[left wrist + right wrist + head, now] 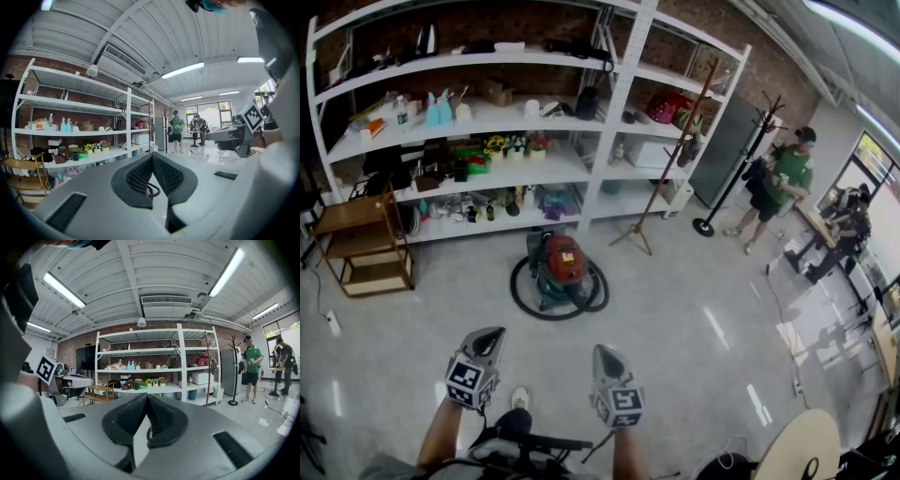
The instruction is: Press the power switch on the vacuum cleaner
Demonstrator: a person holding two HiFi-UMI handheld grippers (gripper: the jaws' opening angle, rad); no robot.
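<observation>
left tongs [493, 335] and right tongs [603, 352] both pinched closed, empty, well apart from one vacuum cleaner [562, 263].

White shelves [546, 167] line the brick wall [534, 82], a wooden rack [358, 246] at their left, a person in green [787, 180] far right.

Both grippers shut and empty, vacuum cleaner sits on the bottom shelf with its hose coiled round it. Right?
Not quite: the vacuum cleaner stands on the floor in front of the shelves, not on a shelf; the head view shows it. The rest holds: hose coiled round it, left gripper and right gripper shut and empty.
</observation>
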